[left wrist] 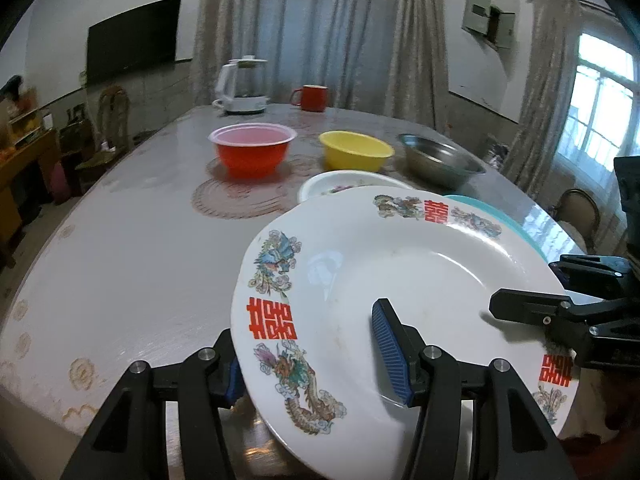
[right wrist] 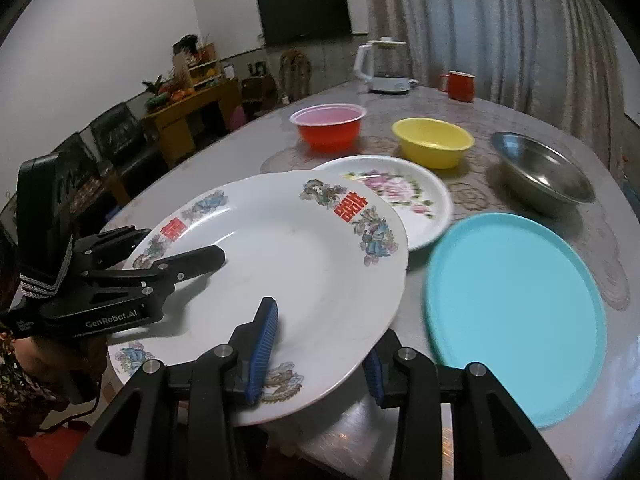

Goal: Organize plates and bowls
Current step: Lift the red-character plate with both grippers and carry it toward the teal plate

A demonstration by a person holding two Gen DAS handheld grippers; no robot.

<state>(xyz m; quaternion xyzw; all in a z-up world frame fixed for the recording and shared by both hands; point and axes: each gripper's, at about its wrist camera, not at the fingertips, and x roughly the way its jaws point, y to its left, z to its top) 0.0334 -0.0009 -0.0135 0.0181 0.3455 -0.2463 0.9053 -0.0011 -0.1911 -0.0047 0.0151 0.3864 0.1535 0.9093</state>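
Note:
A large white plate with dragons and red characters point(left wrist: 400, 280) point(right wrist: 288, 256) is held above the table's near edge. My left gripper point(left wrist: 316, 360) straddles its rim, one finger above and one below, and my right gripper point(right wrist: 320, 344) does the same on the opposite rim; both are shut on it. A floral white plate point(right wrist: 400, 196) point(left wrist: 332, 186) lies partly under it. A turquoise plate point(right wrist: 516, 312) point(left wrist: 516, 224) lies to the right. A red bowl point(right wrist: 328, 126) point(left wrist: 252, 148), a yellow bowl point(right wrist: 432, 142) point(left wrist: 356, 154) and a steel bowl point(right wrist: 540, 174) point(left wrist: 440, 158) stand behind.
A white kettle point(left wrist: 242, 88) point(right wrist: 386, 66) and a red mug point(left wrist: 312, 98) point(right wrist: 460, 86) stand at the table's far end. Round lace mats point(left wrist: 240, 196) lie under the bowls. Chairs and a wooden cabinet point(right wrist: 188, 116) stand left of the table.

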